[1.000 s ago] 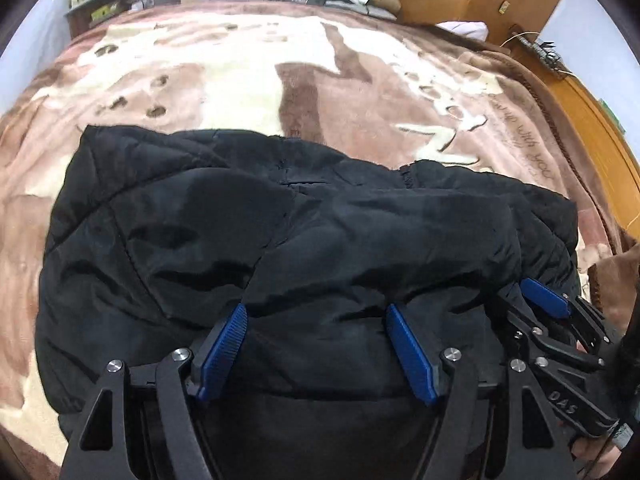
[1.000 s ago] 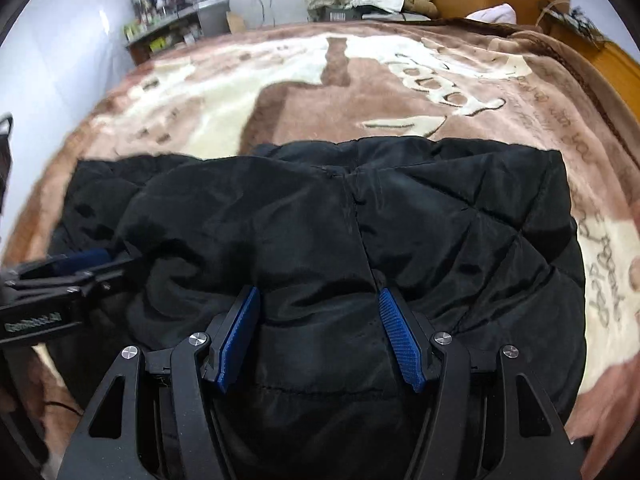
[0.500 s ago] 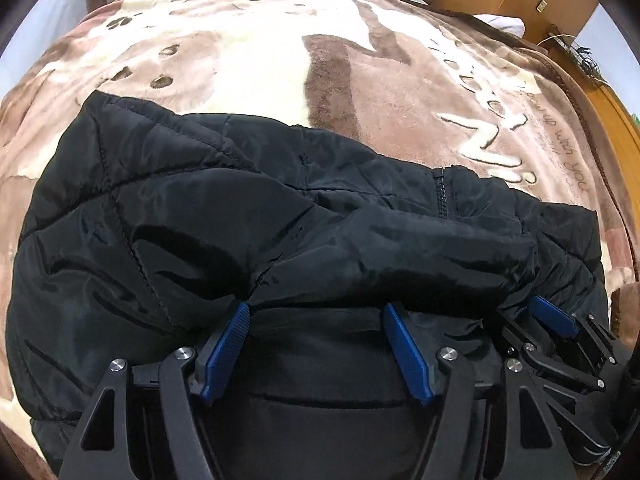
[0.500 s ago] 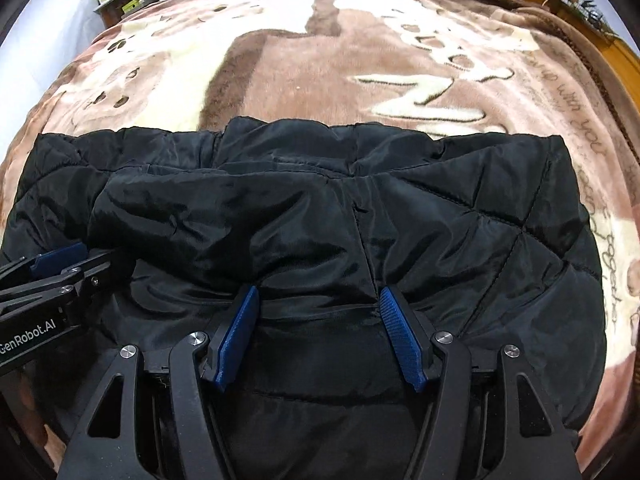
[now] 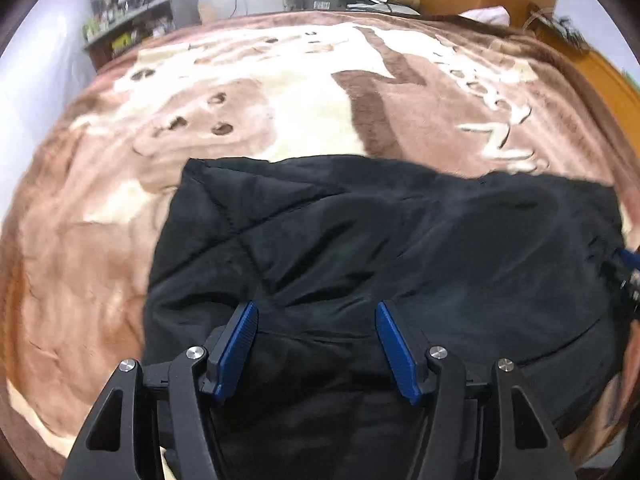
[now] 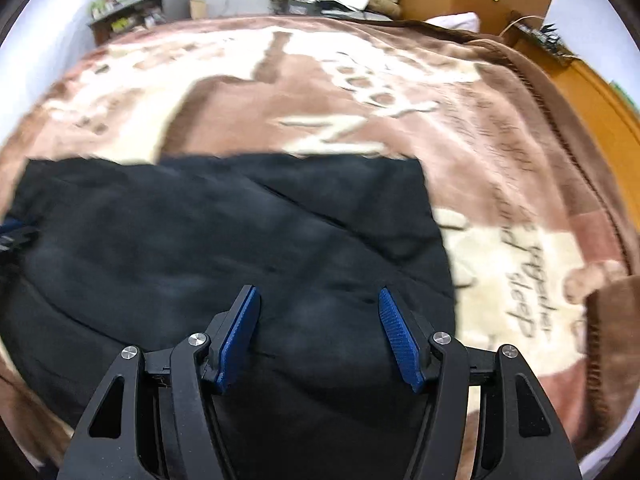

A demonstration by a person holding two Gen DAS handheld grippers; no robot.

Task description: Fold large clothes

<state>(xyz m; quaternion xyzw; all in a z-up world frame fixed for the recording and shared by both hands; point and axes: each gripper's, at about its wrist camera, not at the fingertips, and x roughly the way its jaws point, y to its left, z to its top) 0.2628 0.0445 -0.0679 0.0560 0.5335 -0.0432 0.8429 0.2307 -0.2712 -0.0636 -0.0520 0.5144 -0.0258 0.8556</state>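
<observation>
Jacket folded on the bed, both grippers hovering.
My left gripper and right gripper hang jaws wide, empty, over the black jacket; I'd square its far edge on the blanket next.

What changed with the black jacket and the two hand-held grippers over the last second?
Both views pulled back and up from the black jacket: shelves and far wall show again, and more brown blanket is visible. The raised fold seen half a second ago now lies flatter. The left hand-held gripper and right hand-held gripper stay open, holding nothing; the jacket remains folded on the bed.
</observation>
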